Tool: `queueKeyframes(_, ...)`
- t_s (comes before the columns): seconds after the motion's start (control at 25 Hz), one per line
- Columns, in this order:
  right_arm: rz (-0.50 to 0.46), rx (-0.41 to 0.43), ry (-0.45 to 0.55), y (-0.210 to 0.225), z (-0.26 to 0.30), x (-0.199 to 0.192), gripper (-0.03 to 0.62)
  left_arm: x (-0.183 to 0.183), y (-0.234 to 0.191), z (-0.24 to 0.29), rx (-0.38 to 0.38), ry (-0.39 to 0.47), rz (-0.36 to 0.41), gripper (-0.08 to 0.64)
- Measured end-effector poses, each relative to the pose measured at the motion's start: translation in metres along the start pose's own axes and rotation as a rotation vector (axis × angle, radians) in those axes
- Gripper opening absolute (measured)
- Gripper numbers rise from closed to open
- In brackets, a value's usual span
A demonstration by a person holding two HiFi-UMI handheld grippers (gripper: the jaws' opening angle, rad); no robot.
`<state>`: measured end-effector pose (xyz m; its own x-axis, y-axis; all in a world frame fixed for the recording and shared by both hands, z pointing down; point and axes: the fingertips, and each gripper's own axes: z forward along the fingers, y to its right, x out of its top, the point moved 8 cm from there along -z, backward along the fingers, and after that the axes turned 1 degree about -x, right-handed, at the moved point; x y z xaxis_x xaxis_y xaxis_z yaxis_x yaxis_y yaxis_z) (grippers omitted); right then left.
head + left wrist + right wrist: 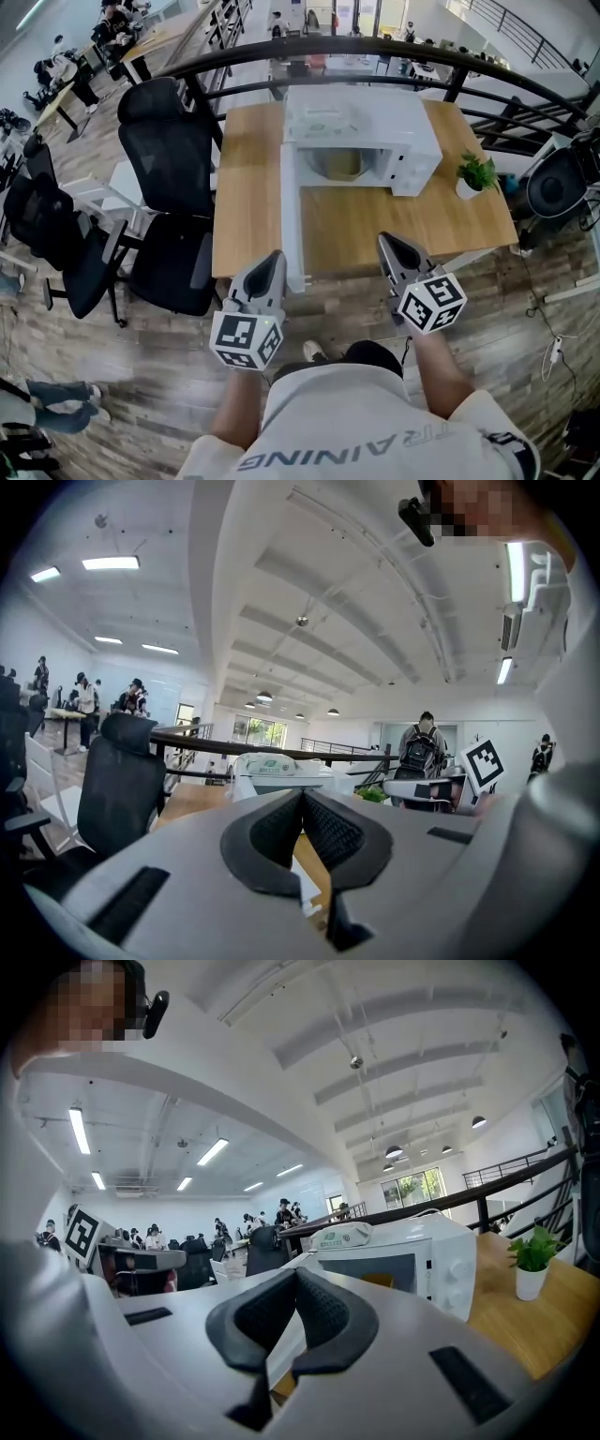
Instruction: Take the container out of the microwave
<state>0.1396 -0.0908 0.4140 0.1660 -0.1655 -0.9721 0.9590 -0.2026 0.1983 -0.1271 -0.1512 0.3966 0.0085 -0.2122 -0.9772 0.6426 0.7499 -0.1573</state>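
A white microwave [375,127] stands at the back of a wooden table [375,220]. Its door [292,216] hangs open on the left and reaches toward me. Inside the cavity sits a yellowish container [342,165], also glimpsed in the right gripper view [377,1281]. My left gripper [276,257] hovers at the table's near edge beside the door's tip, shut and empty. My right gripper [387,241] is just over the near edge, well short of the microwave, also shut with nothing between its fingers. The jaws meet in both gripper views [302,797] [295,1274].
A white packet [323,117] lies on top of the microwave. A small potted plant [478,174] stands at the table's right end. Black office chairs [169,159] crowd the left side. A dark railing [375,47] runs behind the table.
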Motion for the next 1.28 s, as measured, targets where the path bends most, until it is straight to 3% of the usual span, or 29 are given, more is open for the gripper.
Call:
queueKeyframes(0.36, -0.004, -0.001, 0.003, 0.032, 0.012, 0.017, 0.021, 0.012, 0.008, 0.036, -0.017, -0.009, 0.009, 0.031)
queueKeyframes(0.8, -0.003, 0.130, -0.031, 0.117, 0.033, 0.035, 0.021, 0.024, 0.056, 0.094, 0.112, 0.001, 0.004, 0.032)
queueKeyframes(1.28, -0.027, 0.242, -0.108, 0.182, 0.060, 0.032, 0.021, 0.003, 0.081, 0.152, 0.222, -0.018, -0.047, 0.031)
